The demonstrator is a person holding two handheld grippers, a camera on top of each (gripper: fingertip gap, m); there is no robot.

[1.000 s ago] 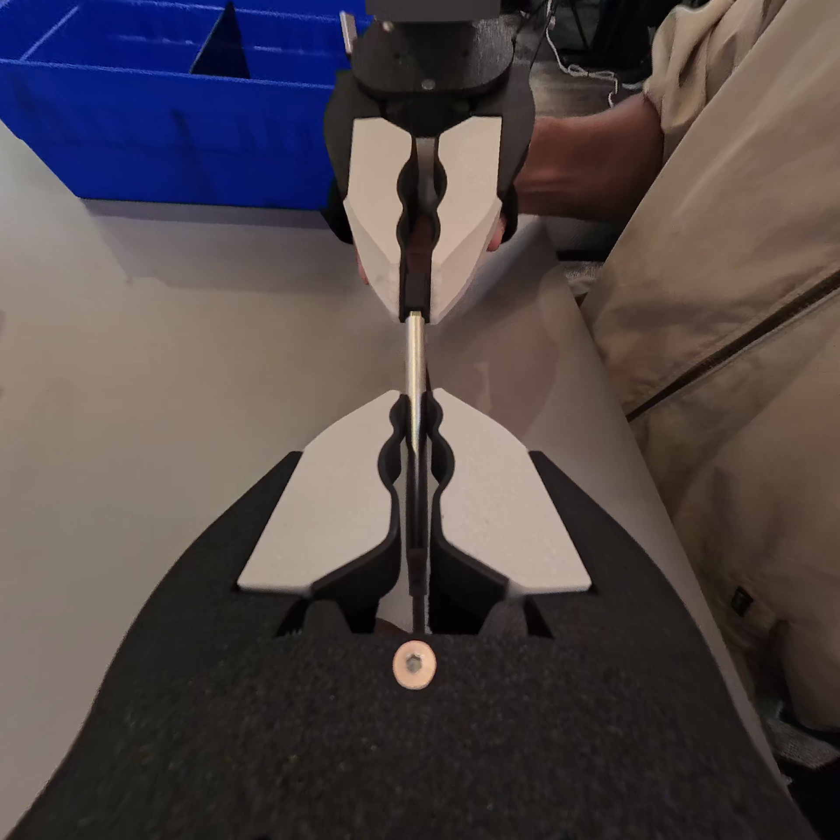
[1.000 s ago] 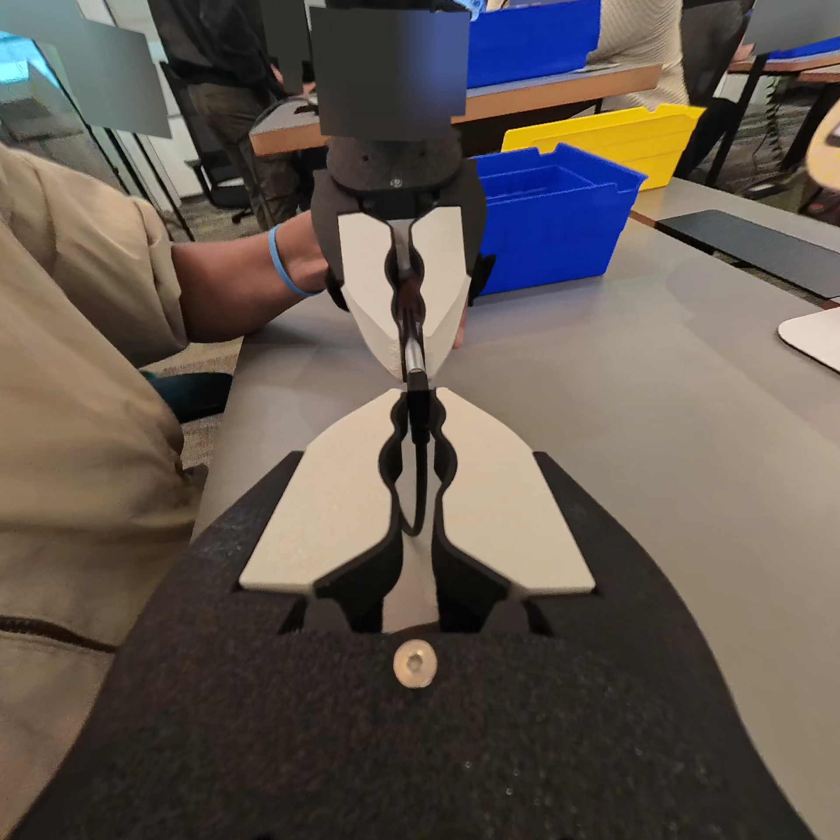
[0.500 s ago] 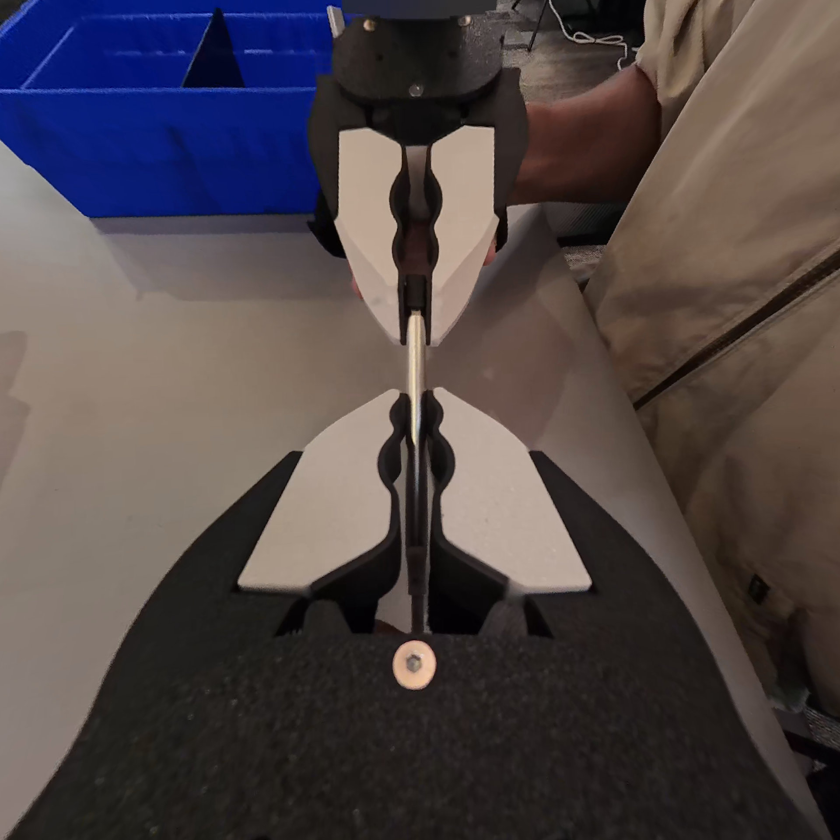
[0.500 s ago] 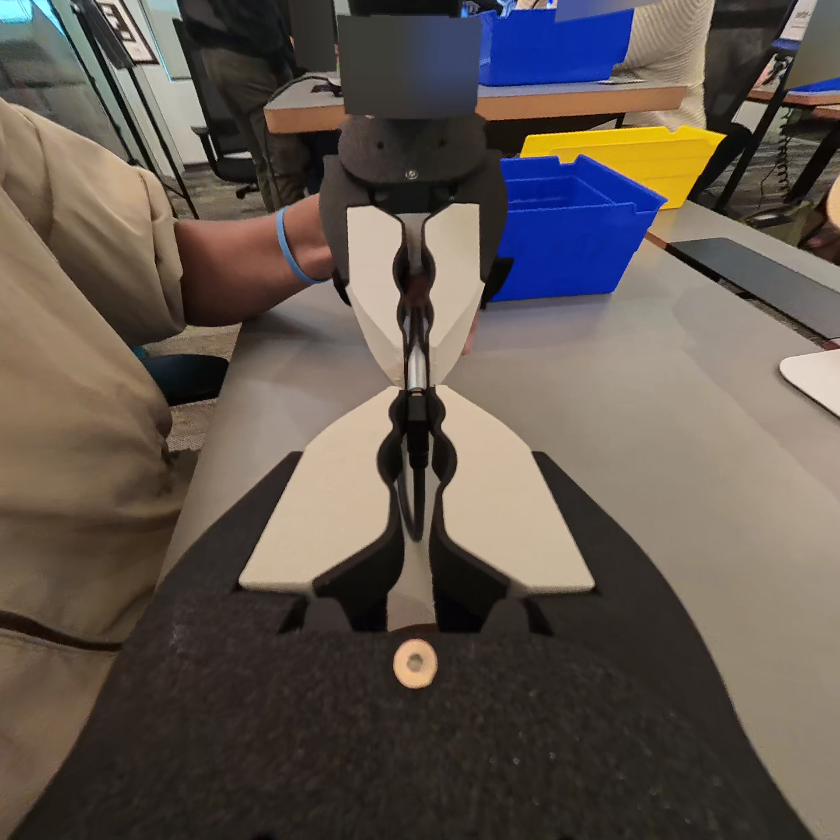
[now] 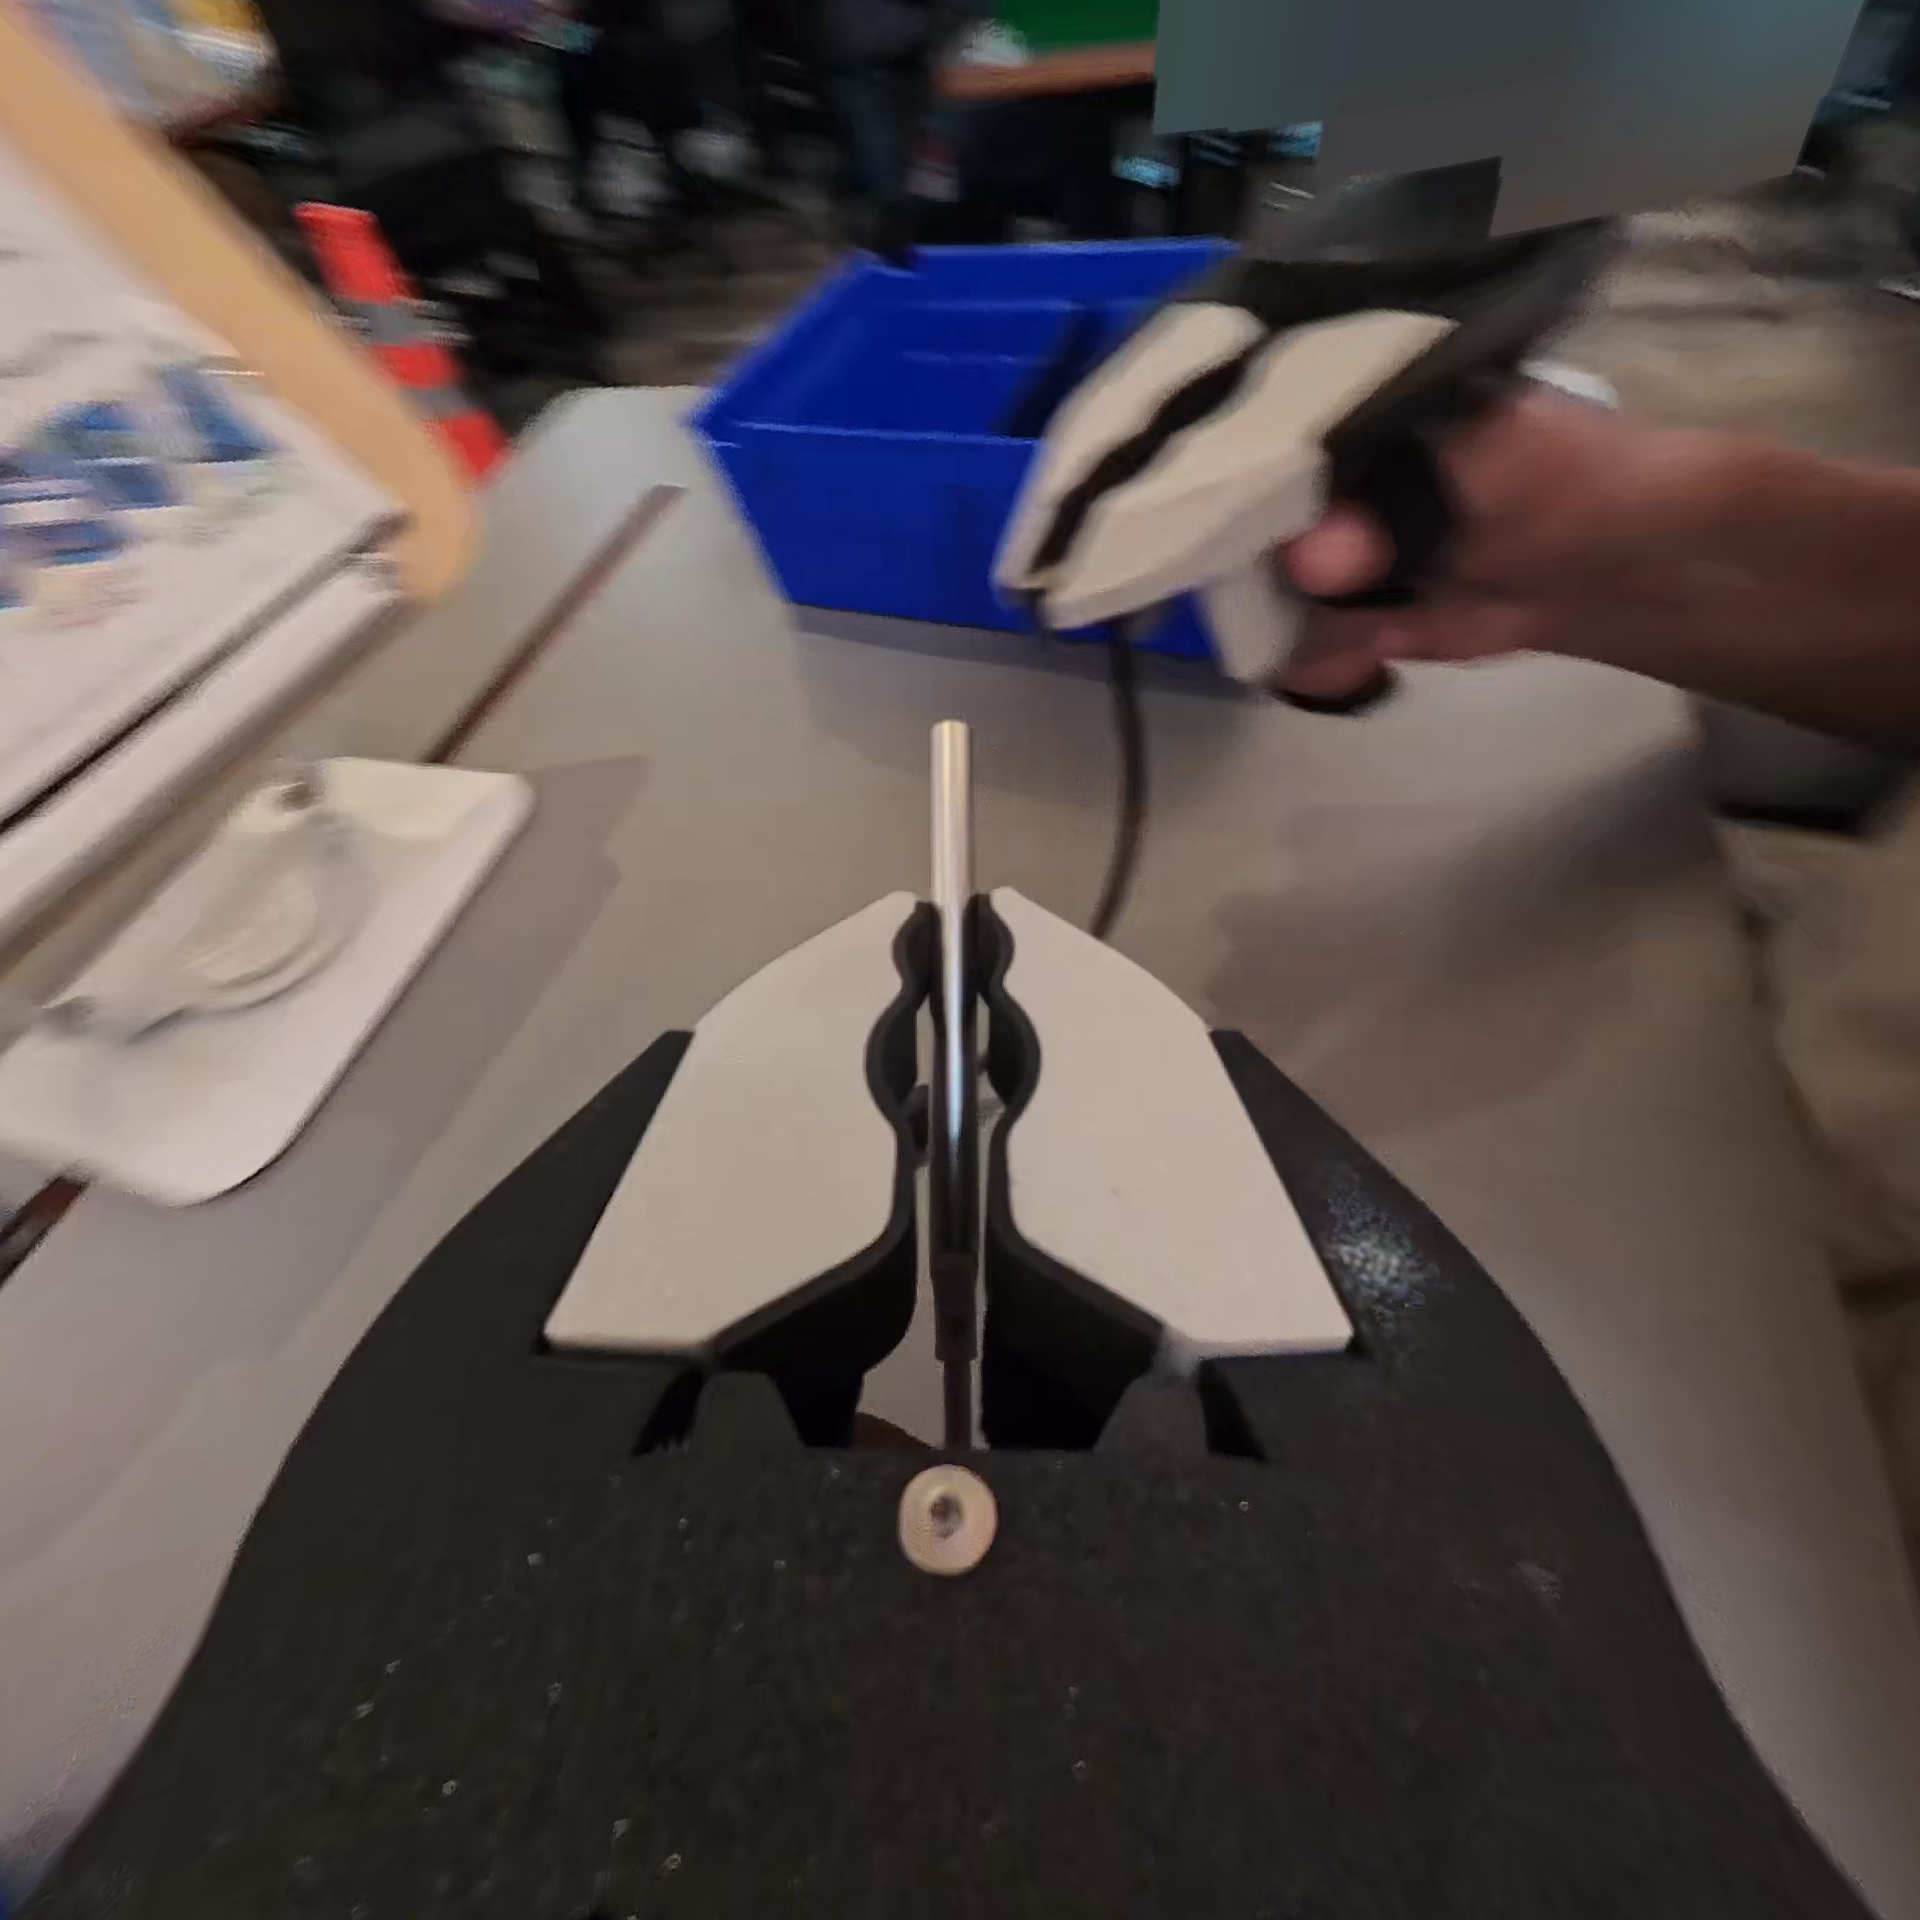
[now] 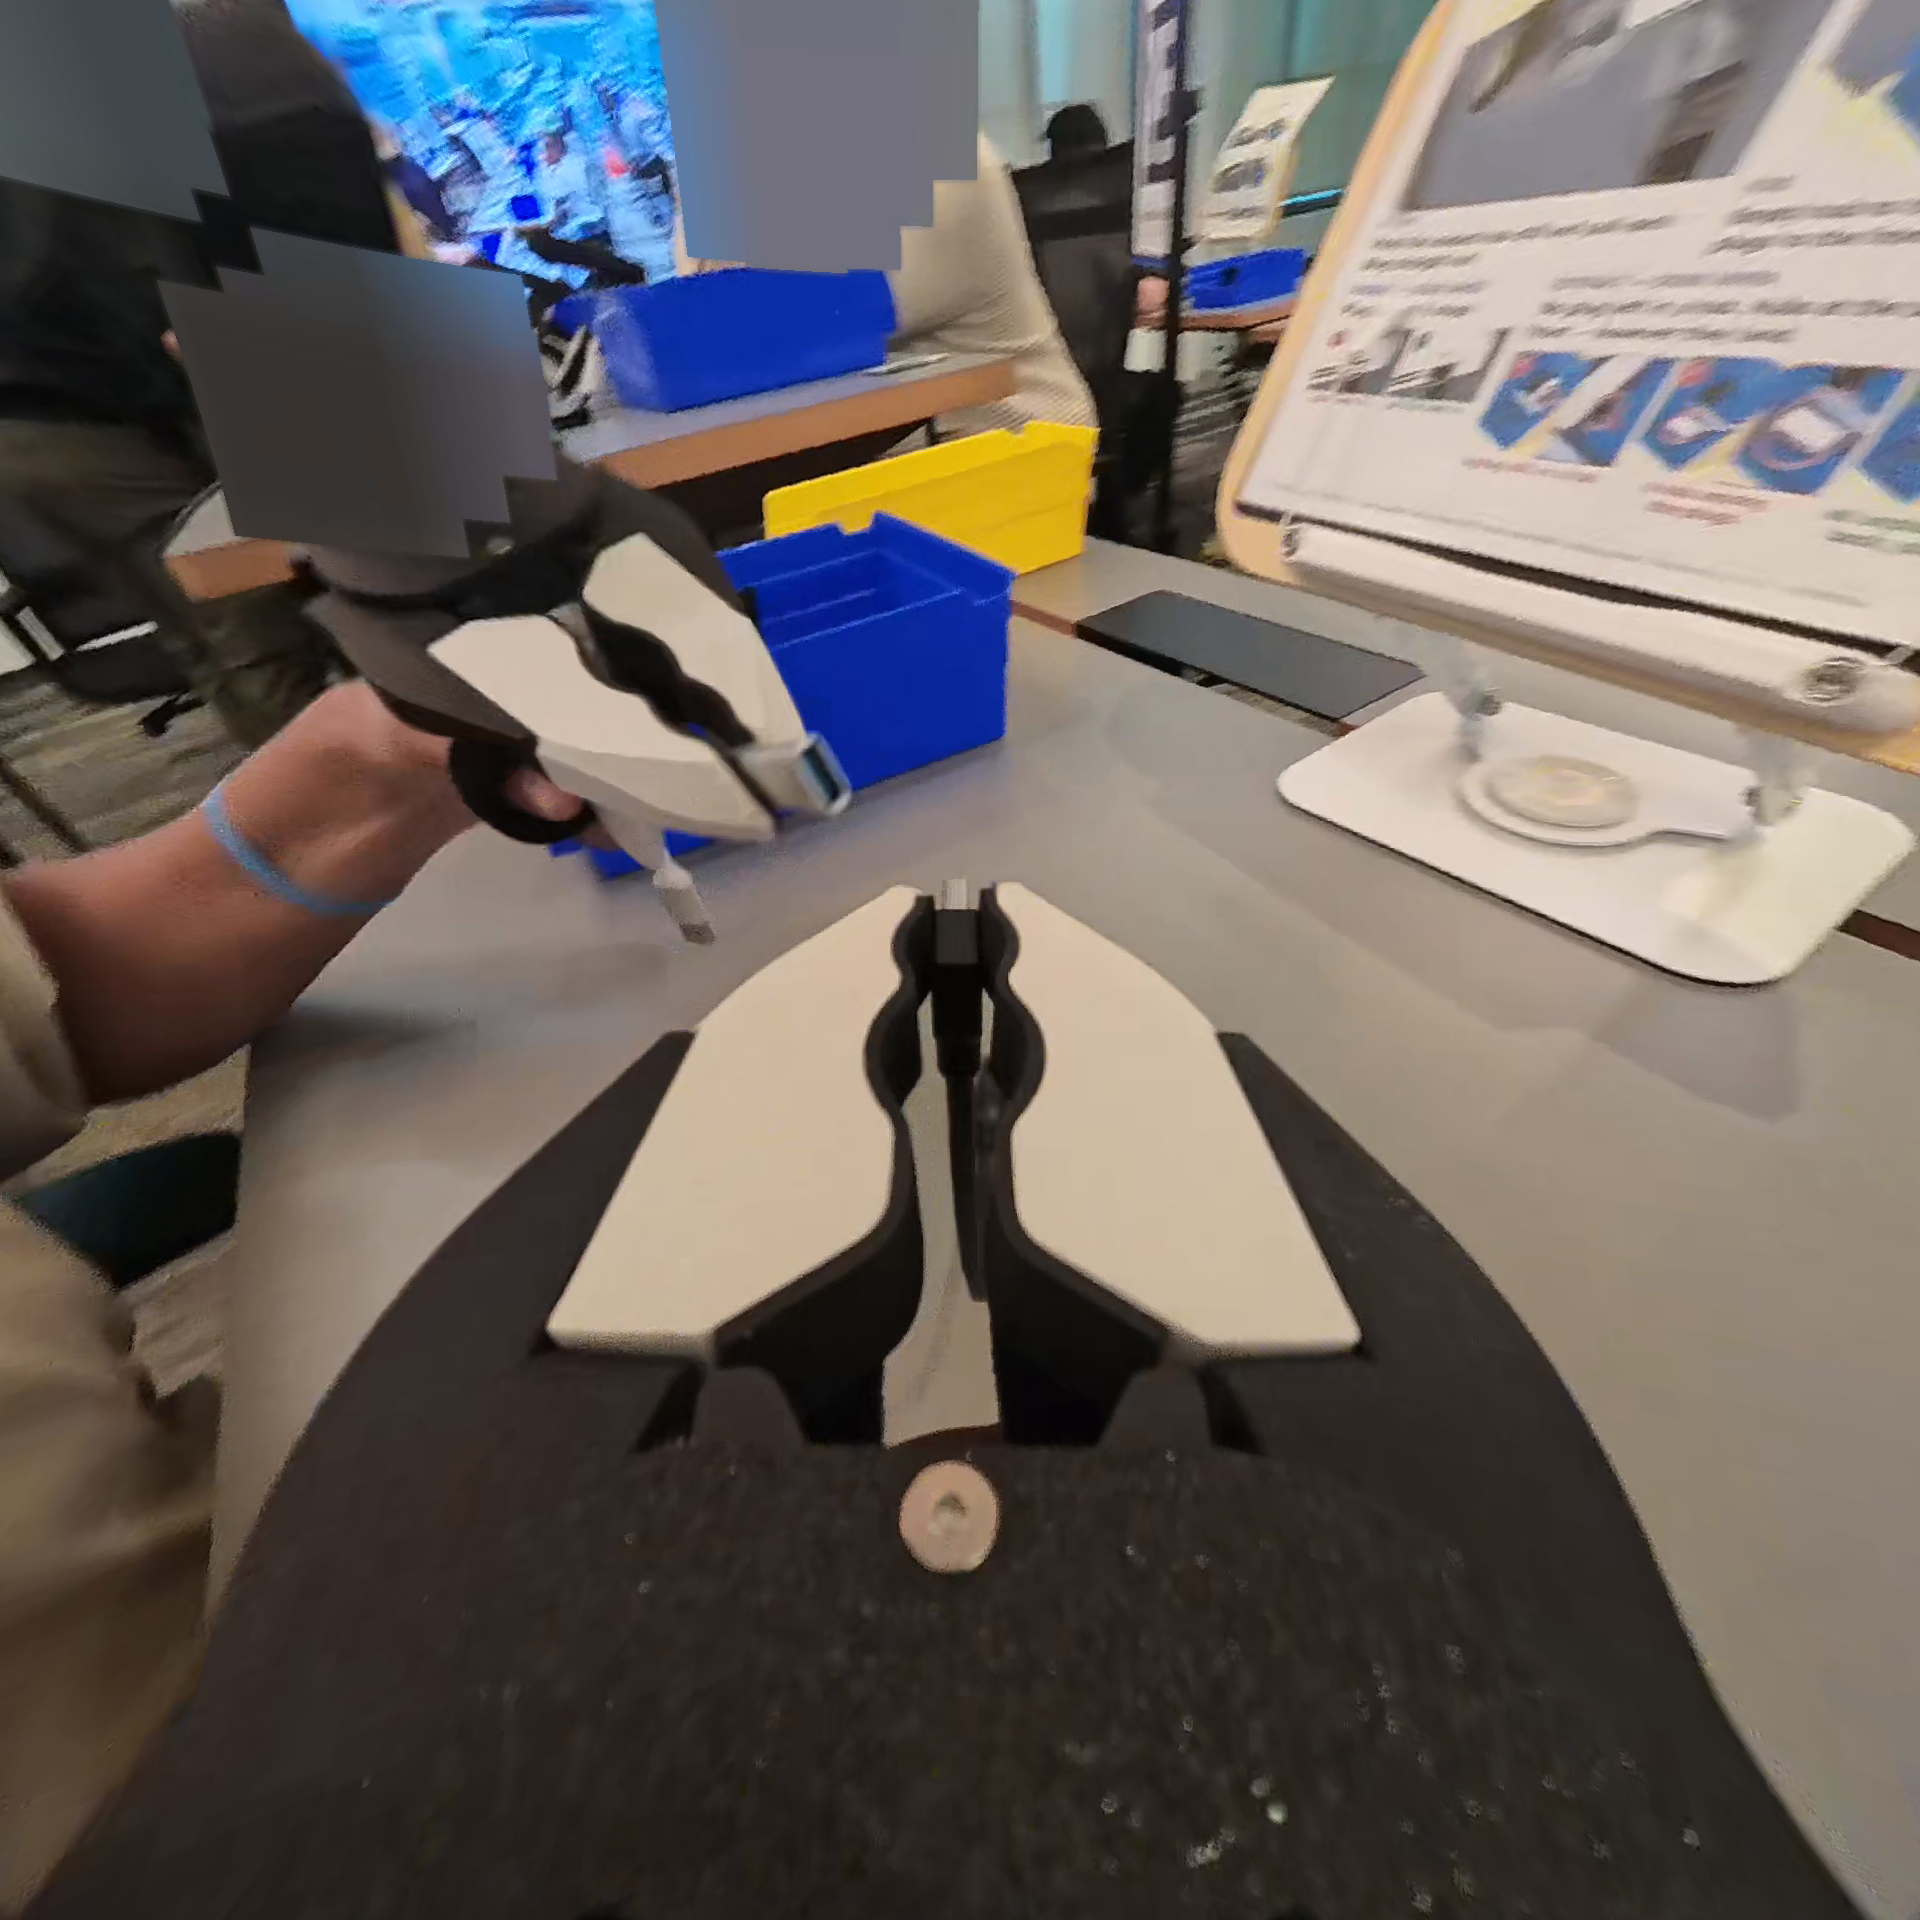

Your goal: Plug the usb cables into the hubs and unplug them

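The left hand-held gripper (image 5: 951, 914) pinches a slim silver hub (image 5: 950, 831), its end jutting forward; the right hand-held gripper (image 6: 951, 904) pinches a black usb cable (image 6: 954, 987); both hover apart above the grey bench (image 6: 1455, 1091), near a blue bin (image 6: 894, 655).

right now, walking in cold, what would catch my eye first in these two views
Probably the silver hub, clamped upright in the left gripper at the centre of the left wrist view, with its blue-lined port showing in the right wrist view. Next, the black usb cable pinched in the right gripper, apart from the hub. Behind them a bright blue bin sits on the grey table.
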